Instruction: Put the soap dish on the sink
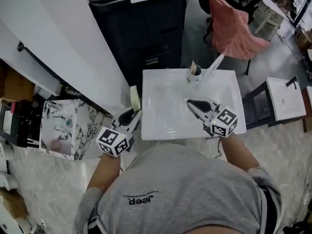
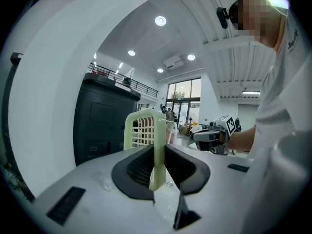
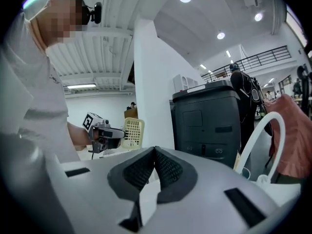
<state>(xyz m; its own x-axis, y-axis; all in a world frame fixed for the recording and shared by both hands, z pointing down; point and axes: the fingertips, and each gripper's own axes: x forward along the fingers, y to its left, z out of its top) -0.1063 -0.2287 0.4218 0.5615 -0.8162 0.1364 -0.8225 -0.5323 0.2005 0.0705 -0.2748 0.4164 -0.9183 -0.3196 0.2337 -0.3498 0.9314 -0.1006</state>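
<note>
Head view: the left gripper stands clamped on a pale yellow slotted soap dish, held on edge just beside the left rim of the white sink. The right gripper hovers over the basin, jaws pressed together on nothing, near the white faucet.

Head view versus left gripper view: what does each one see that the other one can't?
Only the head view: the white square sink, the marble-patterned board. Only the left gripper view: round ceiling lights. Both: the pale yellow plastic lattice soap dish clamped in the left tongs, the tall black cabinet, the right tongs.
</note>
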